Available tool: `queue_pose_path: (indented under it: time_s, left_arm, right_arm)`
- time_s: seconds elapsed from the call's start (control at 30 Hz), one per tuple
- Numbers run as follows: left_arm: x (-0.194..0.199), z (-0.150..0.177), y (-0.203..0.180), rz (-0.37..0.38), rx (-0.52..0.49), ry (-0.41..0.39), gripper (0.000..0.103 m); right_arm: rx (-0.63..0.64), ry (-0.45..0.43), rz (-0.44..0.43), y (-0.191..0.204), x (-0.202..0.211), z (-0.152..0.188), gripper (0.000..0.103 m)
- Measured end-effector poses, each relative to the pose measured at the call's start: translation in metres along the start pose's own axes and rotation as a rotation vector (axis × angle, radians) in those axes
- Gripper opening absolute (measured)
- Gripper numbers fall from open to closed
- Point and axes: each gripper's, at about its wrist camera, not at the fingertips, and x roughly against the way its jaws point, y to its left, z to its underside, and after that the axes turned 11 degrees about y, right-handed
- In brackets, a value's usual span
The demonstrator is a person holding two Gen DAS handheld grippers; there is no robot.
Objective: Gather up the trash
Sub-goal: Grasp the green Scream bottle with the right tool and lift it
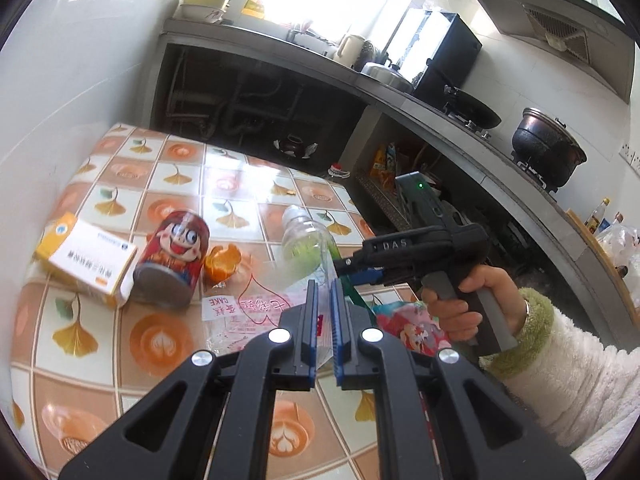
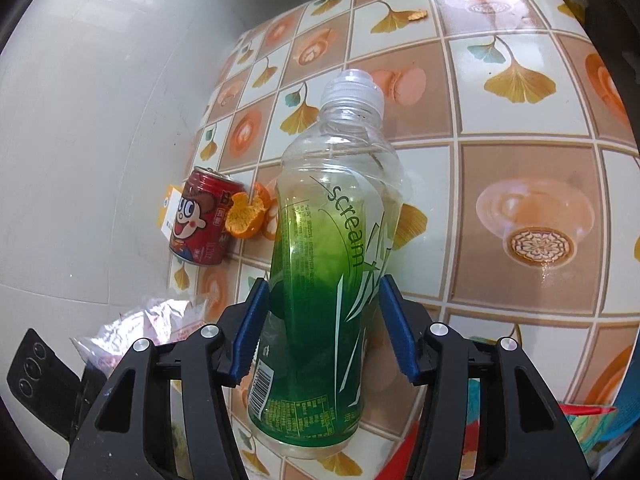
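Note:
A clear plastic bottle (image 2: 320, 264) with a green label and a white cap lies between the blue pads of my right gripper (image 2: 323, 282), which press on both its sides. In the left wrist view the bottle (image 1: 304, 236) sits tilted over the table, and the right gripper (image 1: 340, 268) holds it from the right. My left gripper (image 1: 324, 286) is shut on the thin edge of a clear plastic bag (image 1: 240, 308) with pink print. A red cartoon can (image 1: 172, 256) lies on its side beside orange peel (image 1: 222, 262) and a yellow-white box (image 1: 86, 256).
The tiled-pattern table (image 1: 160, 184) stands against a white wall (image 1: 60, 80) on the left. A colourful wrapper (image 1: 408, 320) lies under the person's hand (image 1: 460, 300). Behind the table runs a kitchen counter (image 1: 400, 96) with a wok (image 1: 476, 110) and a black pot (image 1: 548, 148).

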Motion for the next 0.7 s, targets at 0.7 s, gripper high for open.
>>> queue_pose_path:
  time_s: [0.7]
  left_arm:
    - [0.011,0.016,-0.009,0.011,0.020,-0.001,0.006]
  right_arm:
    - [0.010,0.049,0.074,0.019,-0.001,0.011,0.054]
